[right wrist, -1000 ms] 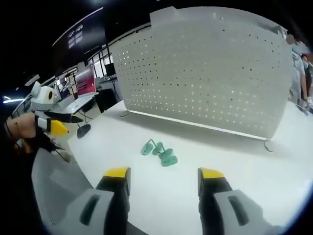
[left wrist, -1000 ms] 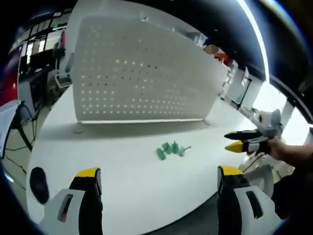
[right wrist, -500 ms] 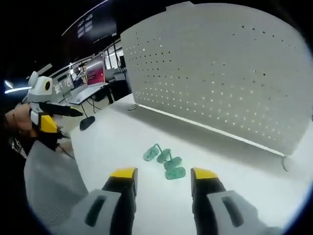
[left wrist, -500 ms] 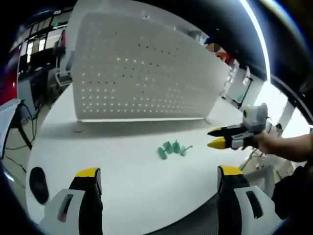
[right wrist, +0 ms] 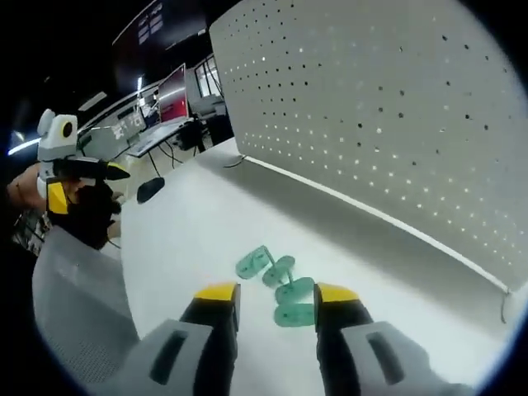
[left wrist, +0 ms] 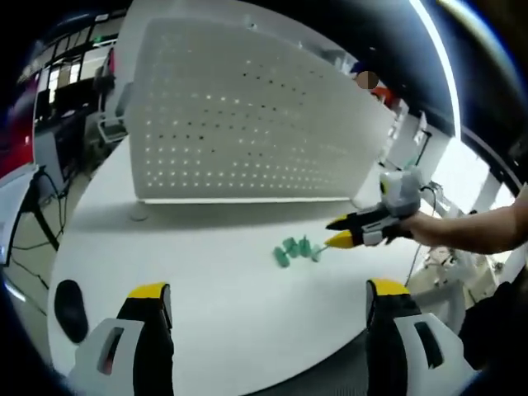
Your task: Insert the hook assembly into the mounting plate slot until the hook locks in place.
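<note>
The white perforated mounting plate (left wrist: 247, 115) stands upright at the back of the white table (left wrist: 206, 330); in the right gripper view the plate (right wrist: 371, 107) looms close. Several green hook pieces (left wrist: 297, 250) lie in a small cluster on the table in front of it. My right gripper (left wrist: 337, 232) reaches in from the right, its tips just beside the cluster. In its own view the right gripper (right wrist: 275, 294) is open and the hooks (right wrist: 276, 285) lie right at its fingertips, nothing gripped. My left gripper (left wrist: 268, 290) hangs wide open near the table's front edge, and the left gripper (right wrist: 87, 186) sits far left.
A dark oval object (left wrist: 70, 301) lies on the table's left part, the same dark oval (right wrist: 150, 190) near the left gripper. Desks and monitors (right wrist: 169, 103) stand beyond the table. The table's curved front edge runs close under both grippers.
My right gripper has moved in across the table to the green hooks, and its jaws have narrowed somewhat. The left gripper has stayed put and open.
</note>
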